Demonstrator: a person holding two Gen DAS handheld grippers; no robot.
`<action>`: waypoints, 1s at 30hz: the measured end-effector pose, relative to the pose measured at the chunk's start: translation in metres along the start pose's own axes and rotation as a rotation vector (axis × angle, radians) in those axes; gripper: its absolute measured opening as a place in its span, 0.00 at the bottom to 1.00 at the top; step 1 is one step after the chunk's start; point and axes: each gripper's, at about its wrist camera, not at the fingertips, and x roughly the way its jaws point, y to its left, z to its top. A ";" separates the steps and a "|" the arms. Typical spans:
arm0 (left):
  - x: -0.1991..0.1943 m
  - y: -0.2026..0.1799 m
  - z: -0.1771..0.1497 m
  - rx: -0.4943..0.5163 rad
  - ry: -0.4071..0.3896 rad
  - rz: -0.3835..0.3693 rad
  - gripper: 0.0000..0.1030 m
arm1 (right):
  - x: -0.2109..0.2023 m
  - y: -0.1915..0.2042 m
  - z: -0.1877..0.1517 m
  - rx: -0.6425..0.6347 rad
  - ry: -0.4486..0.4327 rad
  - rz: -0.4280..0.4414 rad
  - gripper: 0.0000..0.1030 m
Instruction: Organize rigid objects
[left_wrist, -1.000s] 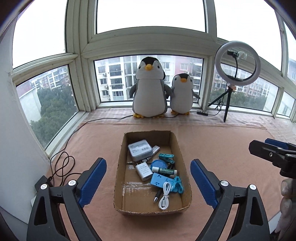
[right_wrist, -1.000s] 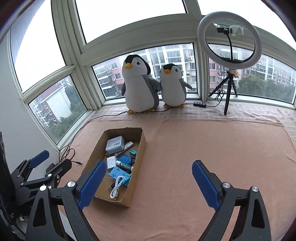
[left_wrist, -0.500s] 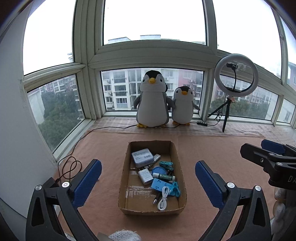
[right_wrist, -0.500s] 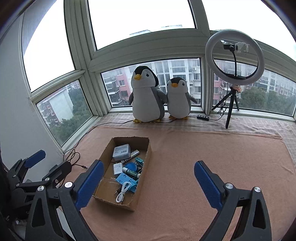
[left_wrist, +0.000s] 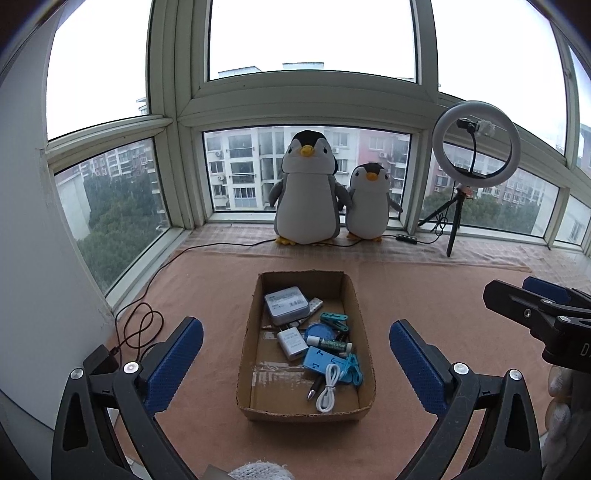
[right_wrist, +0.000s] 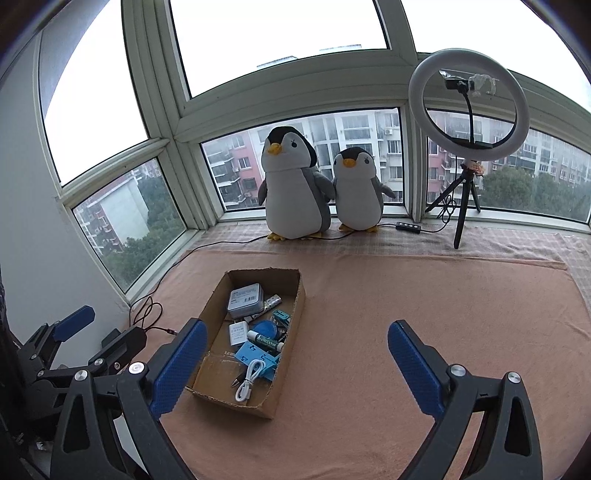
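An open cardboard box (left_wrist: 306, 411) lies on the pink cloth and holds several small items. Among them are a grey-white case (left_wrist: 286, 304), a white charger (left_wrist: 292, 343), a green tube (left_wrist: 332, 344), a blue block (left_wrist: 321, 360), teal clips (left_wrist: 334, 319) and a coiled white cable (left_wrist: 327, 391). My left gripper (left_wrist: 295, 328) hovers open in front of the box with nothing between its blue pads. My right gripper (right_wrist: 295, 328) is open and empty too, with the box (right_wrist: 236, 400) to its lower left.
Two plush penguins (left_wrist: 306, 192) and a ring light on a tripod (left_wrist: 474, 147) stand by the window. A dark cable (left_wrist: 140, 325) loops on the cloth left of the box. The right gripper (left_wrist: 535, 314) shows at the right edge, held by a white-gloved hand (left_wrist: 565, 406).
The left jaws have spread slightly wider. Both views have drawn back a little from the box. Nothing in the box has moved.
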 end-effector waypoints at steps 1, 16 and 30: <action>0.000 0.000 0.000 0.000 0.001 0.000 1.00 | 0.000 0.000 0.000 0.001 0.000 -0.001 0.94; 0.000 -0.002 -0.001 -0.002 0.009 -0.005 1.00 | 0.000 -0.001 -0.001 0.011 0.003 0.006 0.94; 0.003 -0.002 -0.002 -0.002 0.019 -0.006 1.00 | 0.002 -0.001 -0.001 0.020 0.009 0.008 0.94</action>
